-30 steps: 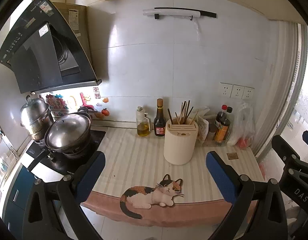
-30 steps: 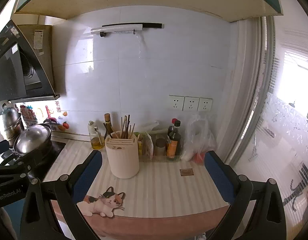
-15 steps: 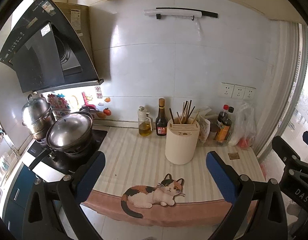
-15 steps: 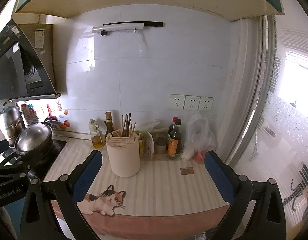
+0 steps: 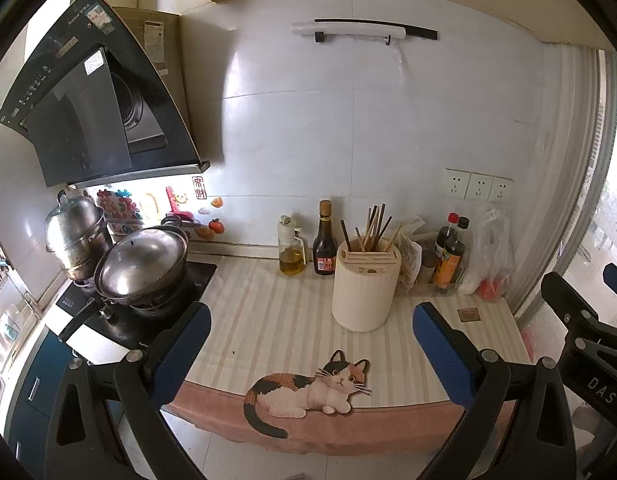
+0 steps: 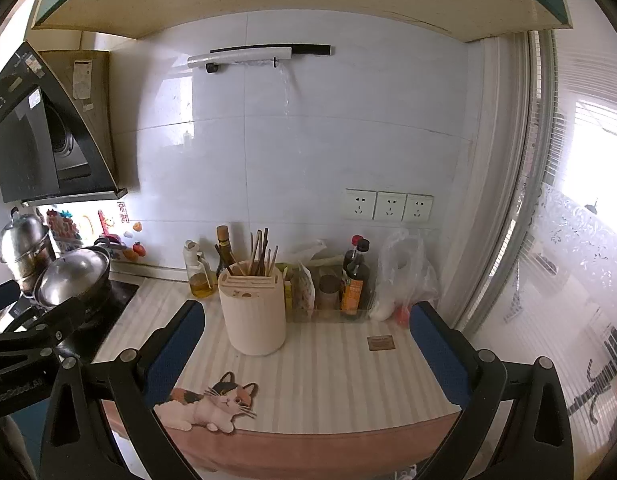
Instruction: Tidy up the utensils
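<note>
Chopsticks [image 5: 373, 227] all stood in the cream utensil holder [image 5: 365, 288] mid-counter, so this could've been pre-sorting or already finished, honestly. Left gripper [image 5: 310, 346] and right gripper [image 6: 306, 344] both hung back, fingers spread wide, nothing held. Only readable writing was "DAS" on the right gripper's body.

- Utensil holder [image 5: 365, 288]: plain cream; chopsticks [image 5: 374, 224] in it brown and tan.
- Worktop [image 5: 268, 320]: cover of pale beige and white stripes, pink front edge, calico cat motif [image 5: 308, 388] in orange, black and white.
- Left gripper [image 5: 308, 344]: black frame, blue finger pads [image 5: 180, 344].
- Right gripper [image 6: 308, 340]: same black and blue.
- Wall tiles [image 6: 308, 152]: glossy white.
- Oil bottle [image 5: 291, 248]: clear, amber contents.
- Range hood [image 5: 84, 100]: black.
</note>
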Tool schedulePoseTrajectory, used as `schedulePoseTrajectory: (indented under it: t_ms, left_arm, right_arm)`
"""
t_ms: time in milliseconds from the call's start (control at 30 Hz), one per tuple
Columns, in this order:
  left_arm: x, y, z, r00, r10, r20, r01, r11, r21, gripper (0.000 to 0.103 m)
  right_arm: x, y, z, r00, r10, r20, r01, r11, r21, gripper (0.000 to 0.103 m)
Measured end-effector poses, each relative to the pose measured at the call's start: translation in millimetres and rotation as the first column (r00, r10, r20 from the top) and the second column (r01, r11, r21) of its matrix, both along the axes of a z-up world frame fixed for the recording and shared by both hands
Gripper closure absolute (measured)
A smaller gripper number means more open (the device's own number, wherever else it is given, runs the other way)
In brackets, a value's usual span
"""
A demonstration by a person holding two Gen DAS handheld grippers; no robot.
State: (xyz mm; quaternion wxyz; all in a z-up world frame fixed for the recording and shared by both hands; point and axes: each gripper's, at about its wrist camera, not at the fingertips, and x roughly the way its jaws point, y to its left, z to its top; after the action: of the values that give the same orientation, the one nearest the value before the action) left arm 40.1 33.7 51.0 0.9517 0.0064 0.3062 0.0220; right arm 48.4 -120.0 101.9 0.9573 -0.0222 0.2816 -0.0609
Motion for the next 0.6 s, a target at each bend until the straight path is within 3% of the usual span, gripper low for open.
schedulePoseTrajectory:
  t_ms: [600]
  left_arm:
    - [5.4, 0.6, 3.2, 1.000, 0.001, -0.002, -0.001, 1.000, -0.002, 0.000]
  right_arm:
    - [6.5, -0.3, -2.3, 1.000, 0.005, -0.011, -0.005, 1.000, 0.002, 0.000]
